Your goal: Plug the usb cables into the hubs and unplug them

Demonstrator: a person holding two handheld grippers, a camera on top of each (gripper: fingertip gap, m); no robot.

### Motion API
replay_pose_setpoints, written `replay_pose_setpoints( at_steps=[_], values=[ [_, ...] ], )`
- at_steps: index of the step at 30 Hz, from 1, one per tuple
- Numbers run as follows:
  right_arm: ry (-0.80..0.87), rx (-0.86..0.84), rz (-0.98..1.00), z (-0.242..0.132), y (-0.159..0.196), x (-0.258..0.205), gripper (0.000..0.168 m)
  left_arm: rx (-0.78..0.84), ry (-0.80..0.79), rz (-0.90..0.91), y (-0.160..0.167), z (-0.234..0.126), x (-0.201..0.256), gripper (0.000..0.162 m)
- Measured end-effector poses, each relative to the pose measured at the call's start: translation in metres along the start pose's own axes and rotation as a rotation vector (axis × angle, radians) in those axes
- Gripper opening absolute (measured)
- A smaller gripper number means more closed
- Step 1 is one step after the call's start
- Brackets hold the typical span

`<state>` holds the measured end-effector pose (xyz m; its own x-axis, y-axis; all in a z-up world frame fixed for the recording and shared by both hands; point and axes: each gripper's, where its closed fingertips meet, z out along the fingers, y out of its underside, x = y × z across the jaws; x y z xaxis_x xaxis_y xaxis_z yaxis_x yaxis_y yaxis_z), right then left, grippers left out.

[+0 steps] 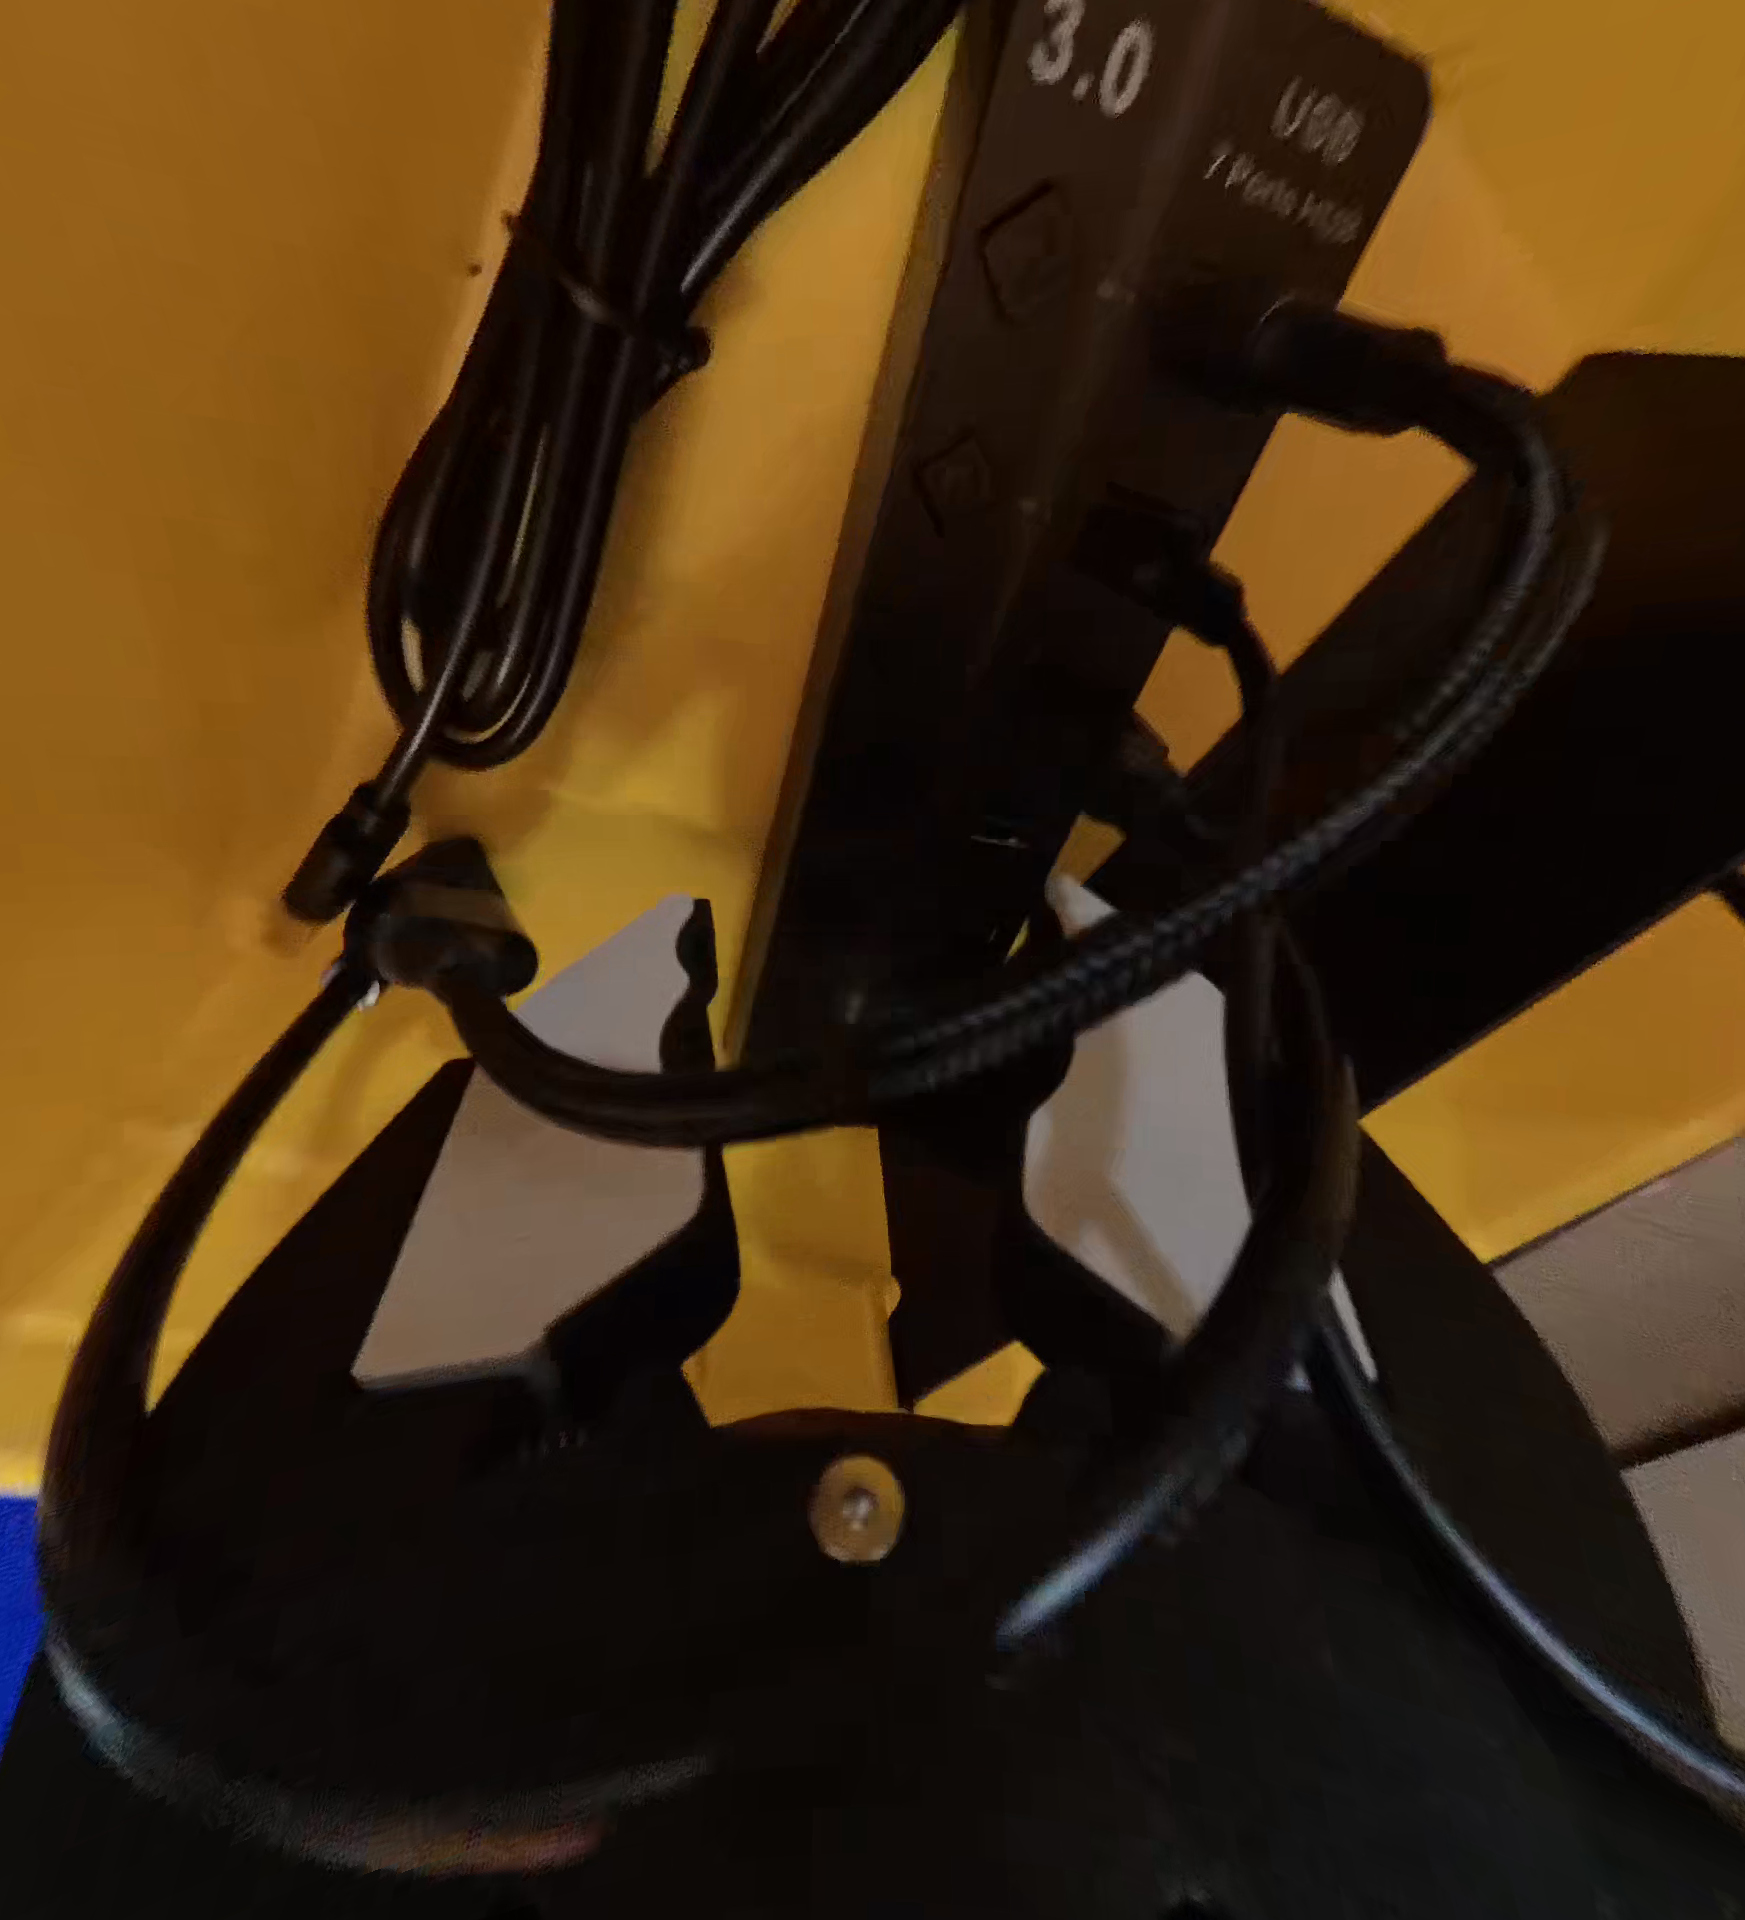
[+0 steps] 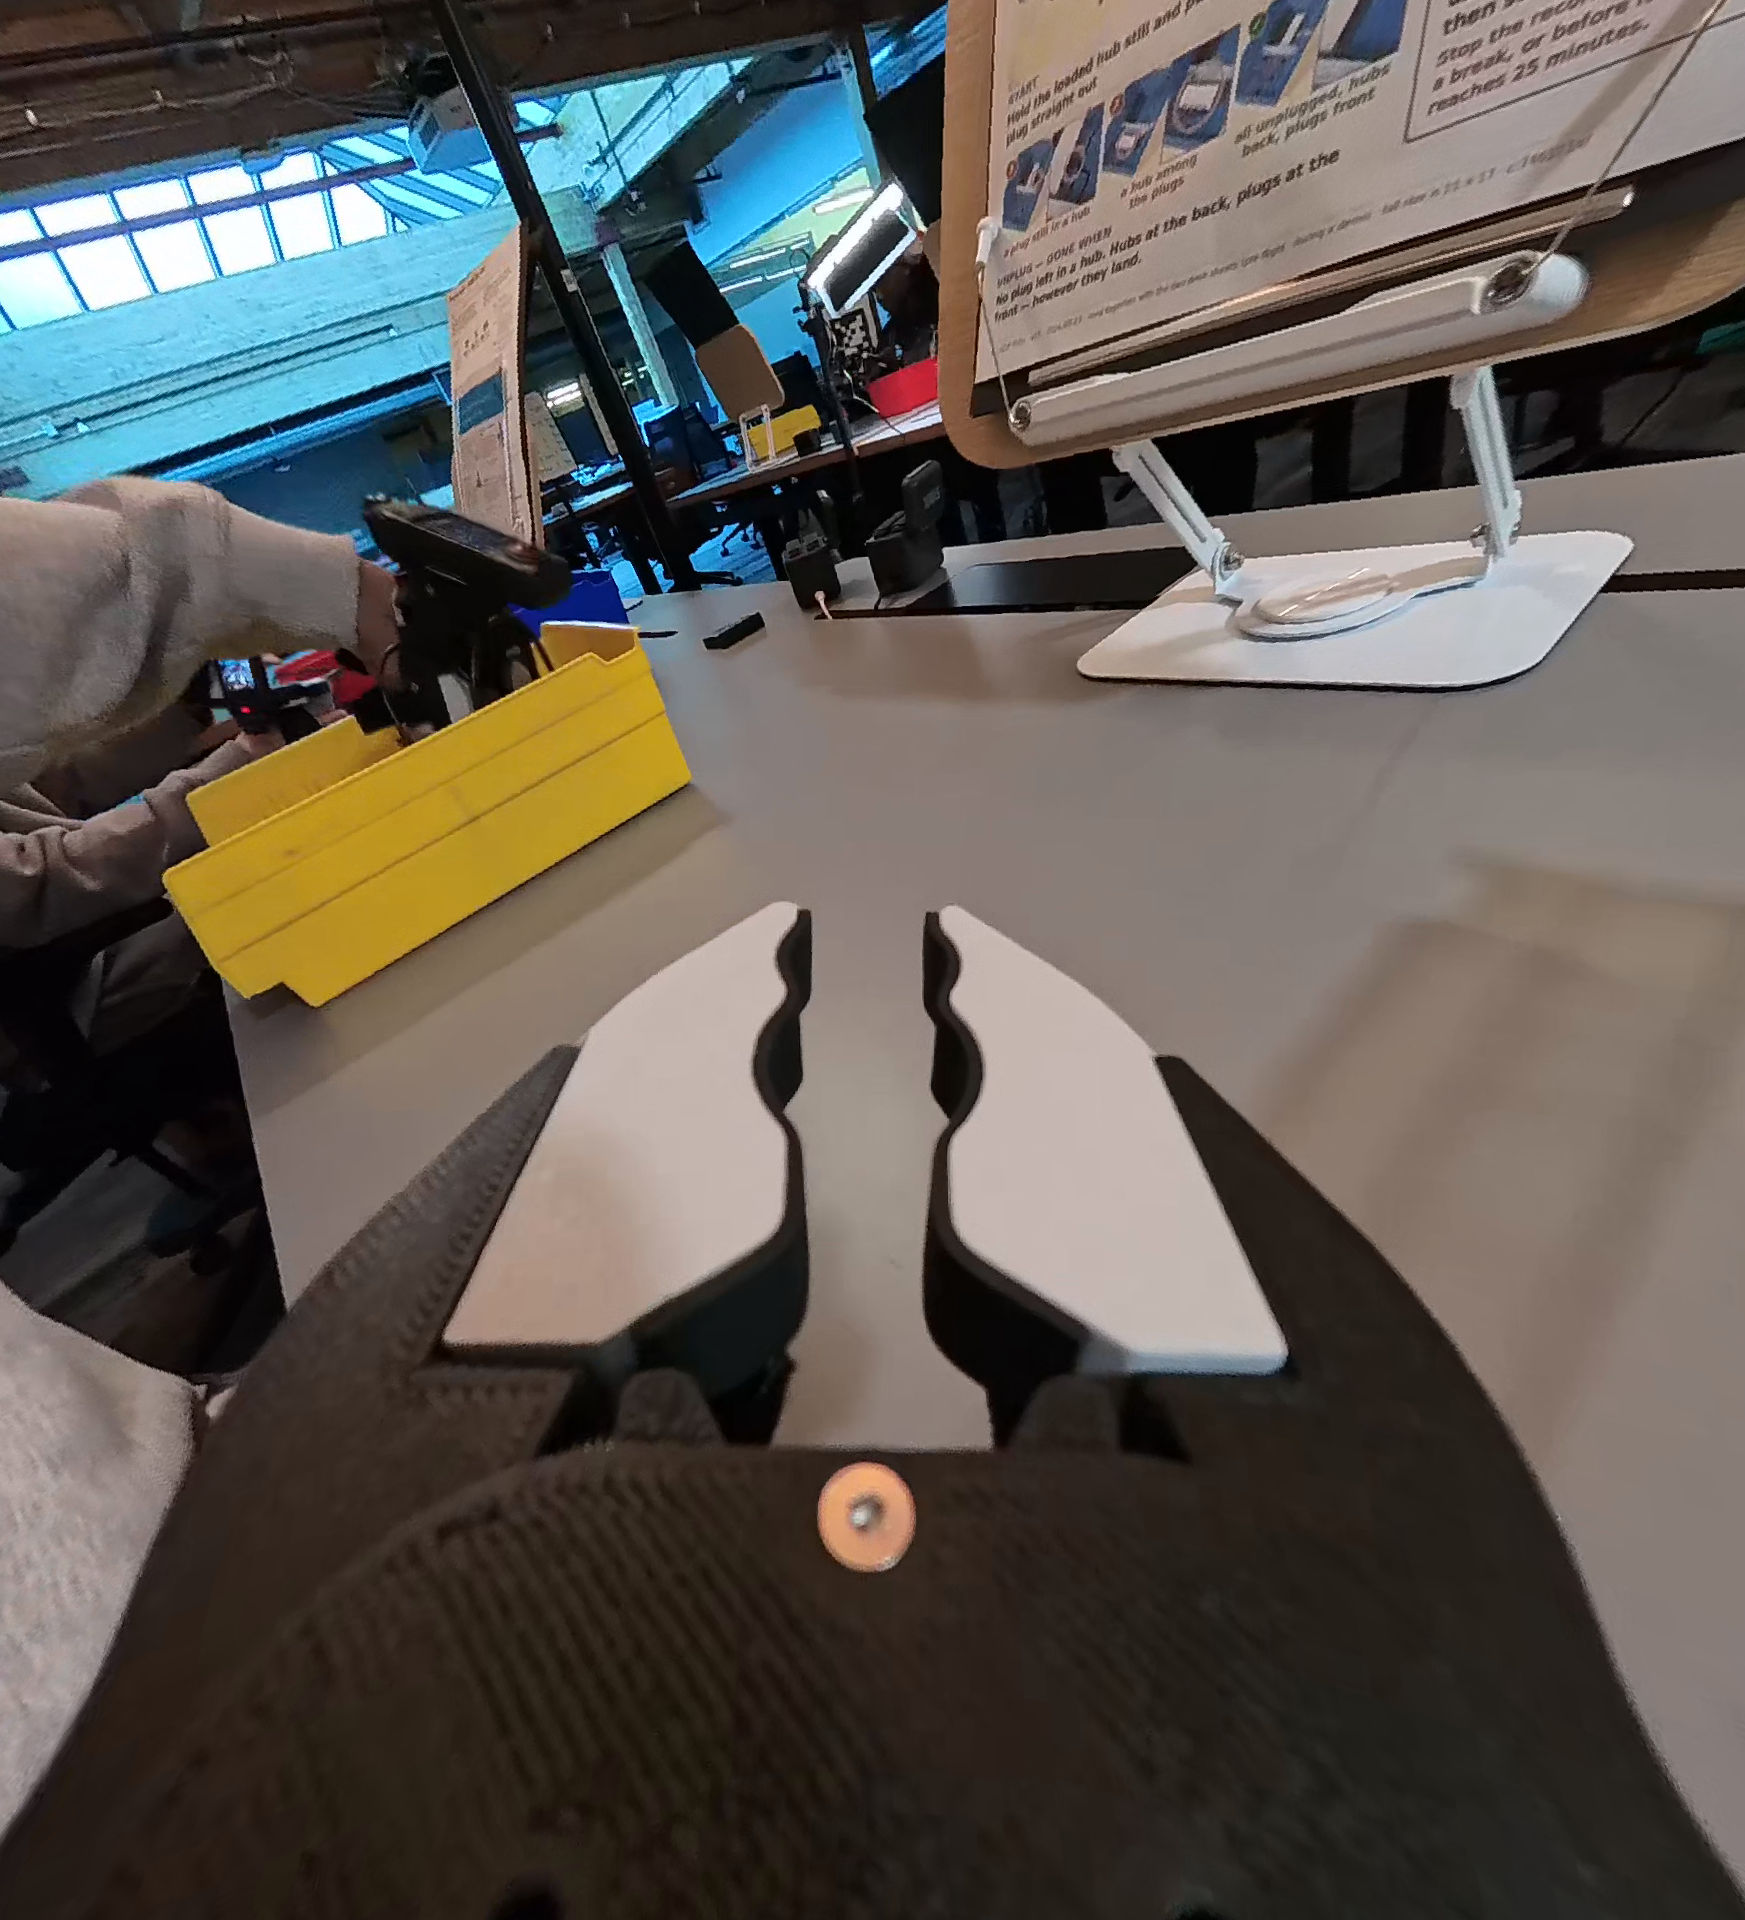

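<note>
In the left wrist view my left gripper (image 1: 873, 925) is inside a yellow bin (image 1: 172, 520), shut on the near end of a long black USB hub (image 1: 1034, 436) that points away from me. A braided black cable (image 1: 1450, 748) is plugged into the hub's right side (image 1: 1346, 364) and loops across my fingers. Another plug (image 1: 1148, 540) sits in a port below it. A loose plug (image 1: 452, 925) lies left of my fingers. My right gripper (image 2: 868, 925) is open and empty over the grey table (image 2: 1159, 883). The left gripper (image 2: 452, 592) also shows far off in the right wrist view, in the bin (image 2: 411, 852).
A tied bundle of black cable (image 1: 535, 416) lies in the bin at upper left. A flat black object (image 1: 1574, 675) lies right of the hub. A white stand (image 2: 1367, 613) with an instruction board stands at the back right. A person's sleeve (image 2: 68, 623) reaches over the bin. My hands' fingertips stand some 55 cm from each other.
</note>
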<state>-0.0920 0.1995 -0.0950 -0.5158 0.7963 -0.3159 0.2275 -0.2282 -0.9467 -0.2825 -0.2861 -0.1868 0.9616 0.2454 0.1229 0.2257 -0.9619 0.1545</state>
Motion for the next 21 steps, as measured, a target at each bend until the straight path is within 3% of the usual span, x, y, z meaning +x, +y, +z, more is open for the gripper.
replay_pose_setpoints(
  at_steps=[6,9,11,12,14,17,21],
  values=[
    [-0.011,0.028,0.085,-0.003,-0.003,0.008,0.021,0.034,0.075,-0.05,0.001,0.003,-0.001,0.072],
    [-0.014,0.043,0.129,-0.004,-0.004,0.012,0.022,0.12,0.216,-0.114,-0.013,0.002,0.014,0.082],
    [-0.01,0.043,0.141,-0.004,-0.004,0.014,0.022,0.068,0.189,-0.084,-0.01,0.007,0.013,0.081],
    [-0.009,0.04,0.142,-0.003,-0.003,0.014,0.022,0.045,0.138,-0.042,-0.009,0.01,0.008,0.072],
    [-0.01,0.036,0.139,-0.003,-0.003,0.014,0.022,-0.005,0.091,0.022,-0.007,0.011,0.007,0.07],
    [-0.012,0.034,0.132,-0.002,-0.003,0.013,0.022,-0.02,0.046,0.09,-0.01,0.013,0.012,0.055],
    [-0.022,0.038,0.139,-0.002,-0.004,0.011,0.022,0.039,-0.025,0.106,-0.012,0.014,0.012,0.051]
  ],
)
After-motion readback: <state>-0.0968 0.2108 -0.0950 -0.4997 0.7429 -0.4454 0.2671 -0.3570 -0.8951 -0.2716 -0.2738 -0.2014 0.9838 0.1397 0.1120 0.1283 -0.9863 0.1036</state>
